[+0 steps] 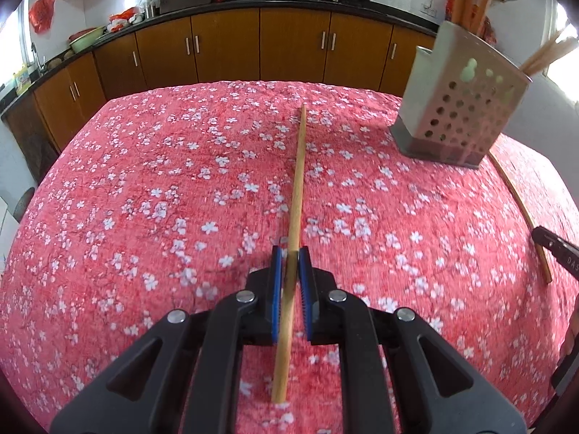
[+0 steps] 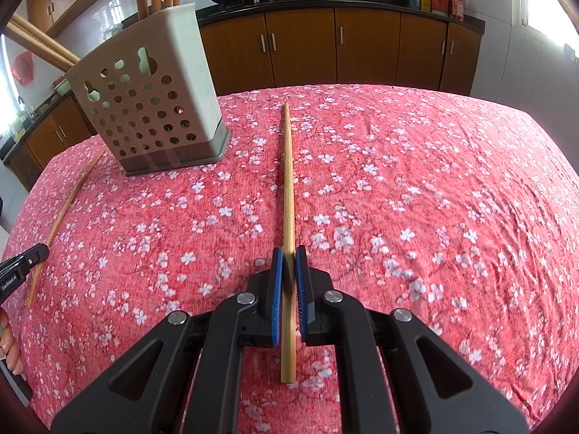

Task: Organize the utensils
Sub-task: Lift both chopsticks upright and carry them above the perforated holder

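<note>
Left wrist view: left gripper point(image 1: 289, 253) pinches a chopstick point(image 1: 297, 181) over the red cloth point(image 1: 144, 199), likely bound for the holder point(image 1: 459, 108) at right; right wrist view: right gripper point(image 2: 288, 255) pinches another chopstick point(image 2: 288, 188), tip forward; holder point(image 2: 155, 97) stands left, already holding several sticks.

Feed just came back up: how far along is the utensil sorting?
Done: several wooden sticks already stand in the perforated white plastic holder. In hand: the left gripper and right gripper each clamp one bamboo chopstick. Left: dropping both into the holder.
</note>
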A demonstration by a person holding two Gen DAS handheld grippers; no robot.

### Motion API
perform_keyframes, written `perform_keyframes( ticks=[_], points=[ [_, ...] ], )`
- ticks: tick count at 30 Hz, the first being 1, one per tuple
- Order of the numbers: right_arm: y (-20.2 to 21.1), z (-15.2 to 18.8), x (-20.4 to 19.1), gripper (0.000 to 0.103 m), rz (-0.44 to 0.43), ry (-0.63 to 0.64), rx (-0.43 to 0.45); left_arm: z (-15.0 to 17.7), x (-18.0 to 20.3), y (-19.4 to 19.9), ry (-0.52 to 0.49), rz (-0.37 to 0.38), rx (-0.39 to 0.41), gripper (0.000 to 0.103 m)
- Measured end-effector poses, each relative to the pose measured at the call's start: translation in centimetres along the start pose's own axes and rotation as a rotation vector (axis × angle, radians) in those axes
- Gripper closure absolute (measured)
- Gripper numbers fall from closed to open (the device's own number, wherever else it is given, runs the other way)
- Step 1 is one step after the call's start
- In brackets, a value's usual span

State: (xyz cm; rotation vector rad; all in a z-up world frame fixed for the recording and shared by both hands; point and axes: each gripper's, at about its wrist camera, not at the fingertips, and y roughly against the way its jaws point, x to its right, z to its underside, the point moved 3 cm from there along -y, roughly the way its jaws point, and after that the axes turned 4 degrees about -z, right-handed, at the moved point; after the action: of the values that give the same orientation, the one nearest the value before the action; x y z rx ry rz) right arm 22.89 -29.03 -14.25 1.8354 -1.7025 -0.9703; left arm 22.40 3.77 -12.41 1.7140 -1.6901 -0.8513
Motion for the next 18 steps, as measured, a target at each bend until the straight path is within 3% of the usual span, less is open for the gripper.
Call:
perform_keyframes(
  ticks=[13,18],
  points=[
    [0.6,0.2,-0.2,0.095,-0.005,-0.011,0.001,0.3,-0.4,0.4,0.009,0.018,-0.005,0.095],
    [3.1,-0.2,-0.2,0.095,-0.024,-0.010,0.063,-0.3,-1.0,2.5,0.029,0.039,0.043,0.095]
  ],
)
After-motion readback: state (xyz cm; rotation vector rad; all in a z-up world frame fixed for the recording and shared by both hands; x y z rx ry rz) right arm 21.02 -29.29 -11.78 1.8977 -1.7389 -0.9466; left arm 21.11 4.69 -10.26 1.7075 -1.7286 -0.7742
